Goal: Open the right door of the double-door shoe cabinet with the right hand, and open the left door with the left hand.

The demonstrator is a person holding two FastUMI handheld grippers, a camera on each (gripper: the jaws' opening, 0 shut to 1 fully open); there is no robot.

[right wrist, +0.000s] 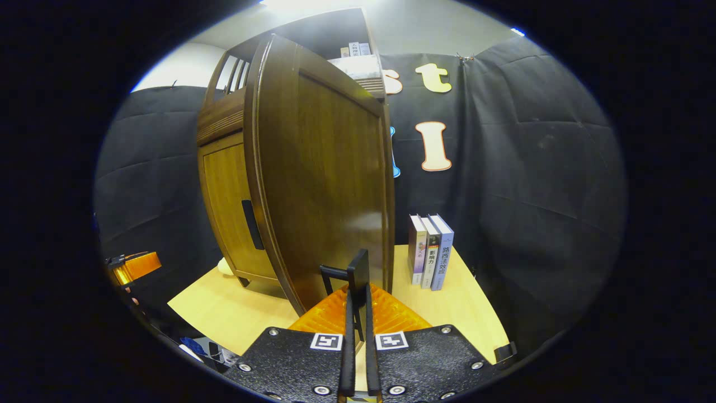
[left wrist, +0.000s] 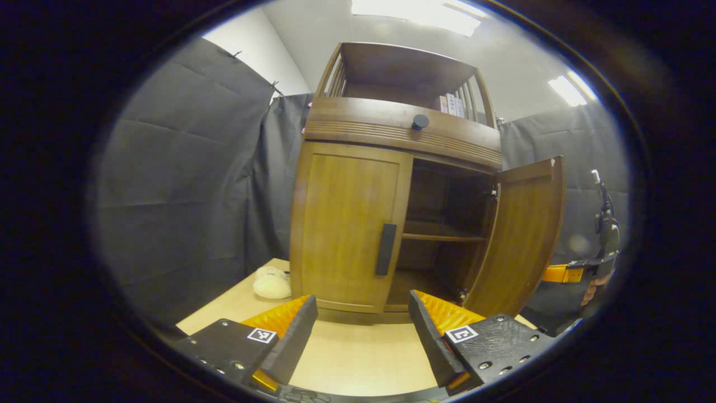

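Facing the shoe cabinet on the worktop, the left claw hangs open, short of the closed left door and its handle; the right door stands ajar. In the right gripper view, the right claw is clamped on the right door's handle. Judged half done: the left door remains.

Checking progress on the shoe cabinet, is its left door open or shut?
Shut. In the left gripper view the left door lies flush in the cabinet front, while the right door stands swung out, baring shelves.
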